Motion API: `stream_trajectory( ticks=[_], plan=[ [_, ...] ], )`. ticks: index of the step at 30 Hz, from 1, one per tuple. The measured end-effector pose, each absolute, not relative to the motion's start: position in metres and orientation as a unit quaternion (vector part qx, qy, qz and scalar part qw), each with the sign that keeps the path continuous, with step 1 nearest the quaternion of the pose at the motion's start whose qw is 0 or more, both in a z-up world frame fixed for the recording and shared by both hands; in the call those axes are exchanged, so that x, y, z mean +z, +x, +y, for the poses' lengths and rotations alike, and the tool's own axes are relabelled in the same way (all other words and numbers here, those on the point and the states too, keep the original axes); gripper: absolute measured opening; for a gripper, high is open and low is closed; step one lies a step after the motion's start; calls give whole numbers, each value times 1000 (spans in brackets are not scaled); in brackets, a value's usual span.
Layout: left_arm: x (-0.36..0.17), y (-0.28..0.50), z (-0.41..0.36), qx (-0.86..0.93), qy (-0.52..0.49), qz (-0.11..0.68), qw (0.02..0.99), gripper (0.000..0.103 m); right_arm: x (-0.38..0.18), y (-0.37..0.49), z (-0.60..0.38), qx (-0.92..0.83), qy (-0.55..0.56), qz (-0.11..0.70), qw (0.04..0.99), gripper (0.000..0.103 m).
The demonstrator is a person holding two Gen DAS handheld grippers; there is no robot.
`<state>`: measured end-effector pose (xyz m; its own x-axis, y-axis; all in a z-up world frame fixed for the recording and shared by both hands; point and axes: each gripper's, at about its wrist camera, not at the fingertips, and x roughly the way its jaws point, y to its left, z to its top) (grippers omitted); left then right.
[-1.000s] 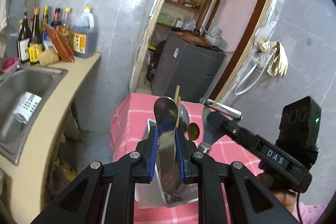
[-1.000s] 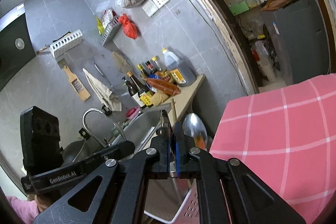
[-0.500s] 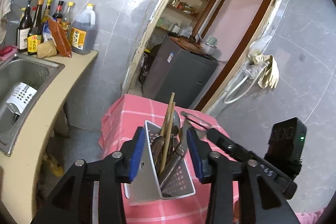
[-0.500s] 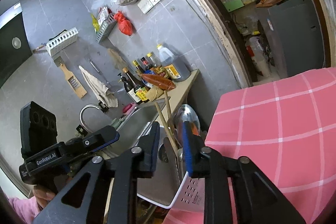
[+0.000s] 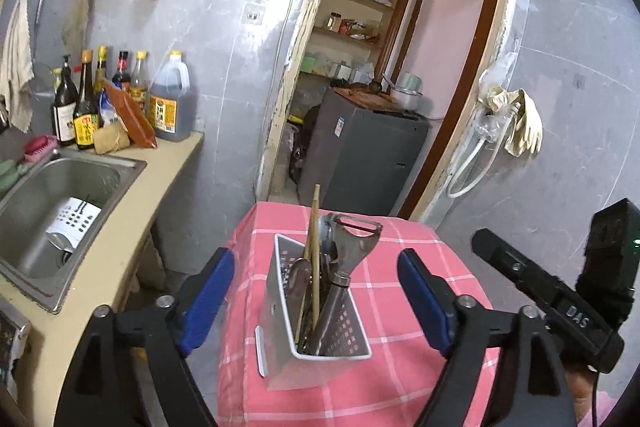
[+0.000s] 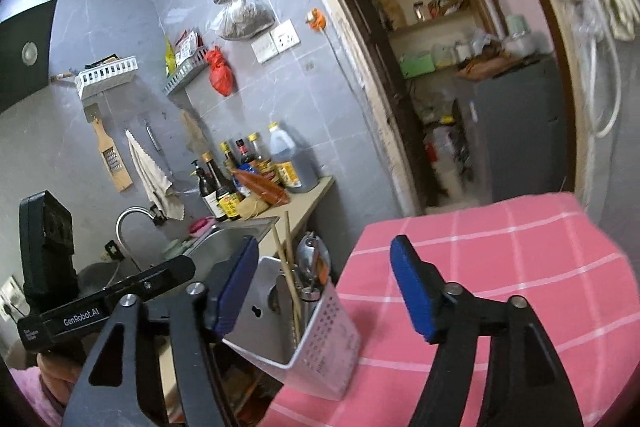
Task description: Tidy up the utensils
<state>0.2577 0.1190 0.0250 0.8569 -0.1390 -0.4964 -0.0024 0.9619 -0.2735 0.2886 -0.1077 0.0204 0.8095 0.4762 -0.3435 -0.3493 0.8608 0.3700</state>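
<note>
A white perforated utensil holder point(image 5: 340, 327) stands on the pink checked tablecloth point(image 5: 400, 379). It holds wooden chopsticks point(image 5: 315, 247), a spoon point(image 5: 300, 277) and a metal peeler point(image 5: 352, 247). My left gripper point(image 5: 316, 301) is wide open and empty, its blue pads on either side of the holder, pulled back from it. In the right wrist view the holder point(image 6: 316, 331) with the chopsticks point(image 6: 286, 267) sits at the table's left edge. My right gripper point(image 6: 324, 289) is wide open and empty, above the holder and the cloth point(image 6: 500, 287).
A steel sink point(image 5: 48, 203) in a beige counter lies left of the table, with bottles point(image 5: 120, 103) at its back. A grey cabinet point(image 5: 368, 155) stands in the doorway behind the table. The right gripper's body point(image 5: 560, 303) is at the right in the left wrist view.
Both grippers were shut on utensils a second ago. They let go into the holder, opened wide and drew back and up from it.
</note>
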Motion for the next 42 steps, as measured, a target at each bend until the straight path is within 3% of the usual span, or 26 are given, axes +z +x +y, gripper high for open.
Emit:
stream_trajectory(
  ticks=[6,13,42],
  plan=[
    [32,232,99,-16,-129,237,963,99,38,254,-142,181,130,194,955,86],
    [36,191,78,4,-136,217,967,103,52,208,-183,140,108,181,967,102],
    [19,21,15,19,-94,220,971,103,62,23,-225,85,31,177,980,102]
  ],
)
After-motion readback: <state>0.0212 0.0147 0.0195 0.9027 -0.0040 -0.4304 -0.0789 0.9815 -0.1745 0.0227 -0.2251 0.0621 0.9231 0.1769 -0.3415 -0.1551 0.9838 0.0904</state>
